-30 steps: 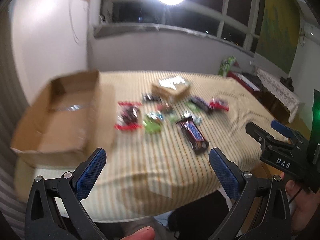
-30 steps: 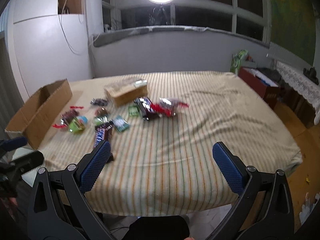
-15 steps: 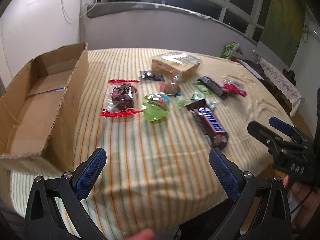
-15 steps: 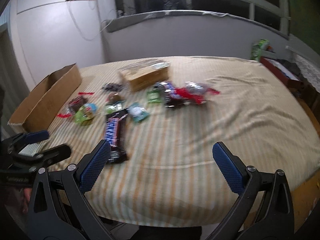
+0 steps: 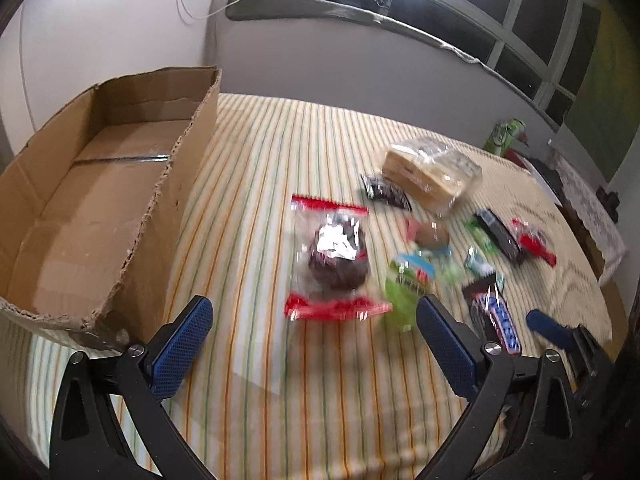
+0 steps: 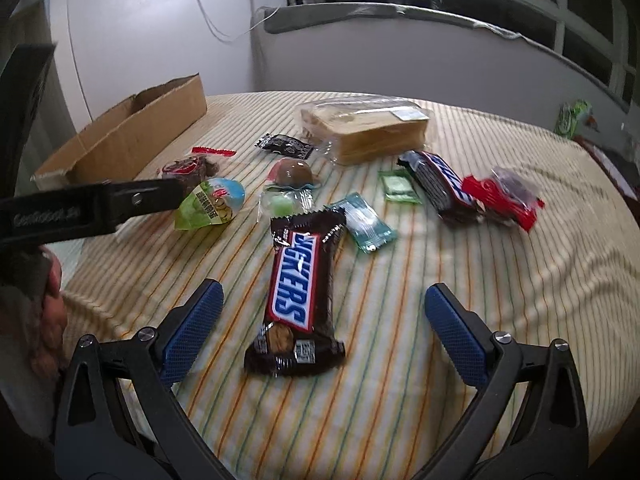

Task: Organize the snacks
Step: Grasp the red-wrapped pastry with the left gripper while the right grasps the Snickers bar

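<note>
- The Snickers bar lies flat on the striped cloth, just ahead of the right gripper and between the lines of its two fingers, not touched by them.
- Its long axis runs from about 6 o'clock to 12 o'clock in the right view, a little tilted toward 1 o'clock; the near end shows a picture and small print that I cannot read.
- In the left view the same bar is blurred, and its near end is hidden behind the right finger of the left gripper.
- The right gripper has its jaws wide apart and holds nothing.
- The left gripper also has its jaws wide apart and empty, above the cloth in front of a clear bag with red ends.
- Around the bar, at 10 to 1 o'clock, are small snacks: a green pouch, a teal packet, a brown sweet, a second dark bar, a red pack.
- Farther, at 12 o'clock, is a wrapped loaf.
- The cardboard box is open, at the left on the cloth; its near corner is torn.
- In the right view an arm of the left gripper covers part of the bag with red ends, and part of a hand is cut off at the left edge.
</note>
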